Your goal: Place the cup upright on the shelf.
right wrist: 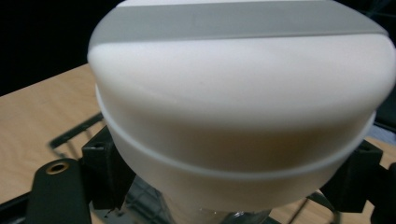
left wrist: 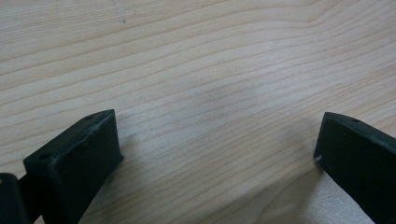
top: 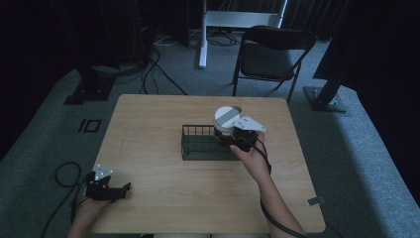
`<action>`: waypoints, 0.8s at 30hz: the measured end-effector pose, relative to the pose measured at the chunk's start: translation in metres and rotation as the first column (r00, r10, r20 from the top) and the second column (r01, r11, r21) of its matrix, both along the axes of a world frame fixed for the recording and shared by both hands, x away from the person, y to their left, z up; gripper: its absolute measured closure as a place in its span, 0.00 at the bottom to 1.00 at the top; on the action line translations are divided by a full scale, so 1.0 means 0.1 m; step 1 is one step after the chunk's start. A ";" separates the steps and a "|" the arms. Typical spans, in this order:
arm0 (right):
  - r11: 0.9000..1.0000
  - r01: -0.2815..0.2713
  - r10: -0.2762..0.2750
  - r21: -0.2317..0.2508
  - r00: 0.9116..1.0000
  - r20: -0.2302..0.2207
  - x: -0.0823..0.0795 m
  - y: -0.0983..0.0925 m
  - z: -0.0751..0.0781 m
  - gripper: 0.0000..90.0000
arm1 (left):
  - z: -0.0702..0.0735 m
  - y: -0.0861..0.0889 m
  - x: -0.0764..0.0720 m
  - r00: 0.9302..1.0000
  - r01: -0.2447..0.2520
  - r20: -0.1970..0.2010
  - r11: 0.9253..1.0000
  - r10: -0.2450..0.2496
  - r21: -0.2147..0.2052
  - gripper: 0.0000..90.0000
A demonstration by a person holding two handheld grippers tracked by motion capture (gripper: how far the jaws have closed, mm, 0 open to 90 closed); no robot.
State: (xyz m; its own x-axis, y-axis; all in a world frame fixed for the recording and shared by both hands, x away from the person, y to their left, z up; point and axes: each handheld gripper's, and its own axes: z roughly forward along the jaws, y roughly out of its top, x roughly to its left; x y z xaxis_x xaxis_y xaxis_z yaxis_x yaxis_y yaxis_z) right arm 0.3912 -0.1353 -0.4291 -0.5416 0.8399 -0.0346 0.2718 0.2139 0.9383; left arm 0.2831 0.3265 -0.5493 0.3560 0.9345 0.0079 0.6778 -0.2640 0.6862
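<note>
A dim room is seen, with most of the light falling on the middle. A pale wooden worktop [top: 163, 188] is set on a grey carpet floor [top: 356, 163]. A dark folding chair [top: 271, 54] is placed just past the far right corner of the worktop. A white frame on a white post [top: 203, 34] is seen near the chair, farther back. Black cables [top: 153, 69] are spread on the floor beyond the far left corner. Dark stands with flat feet [top: 89, 89] are seen at both sides. The back of the room is left very dark.
</note>
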 end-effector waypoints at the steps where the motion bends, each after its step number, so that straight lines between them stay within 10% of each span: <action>1: 1.000 0.012 -0.012 -0.003 1.000 -0.003 0.01 -0.01 -0.01 0.20 | 0.00 0.00 0.00 1.000 0.000 0.000 1.000 0.000 0.000 0.01; 24: 0.992 0.110 -0.120 -0.068 0.982 -0.149 0.10 -0.06 -0.36 0.20 | 0.00 0.00 0.00 1.000 0.000 0.000 1.000 0.000 0.000 0.01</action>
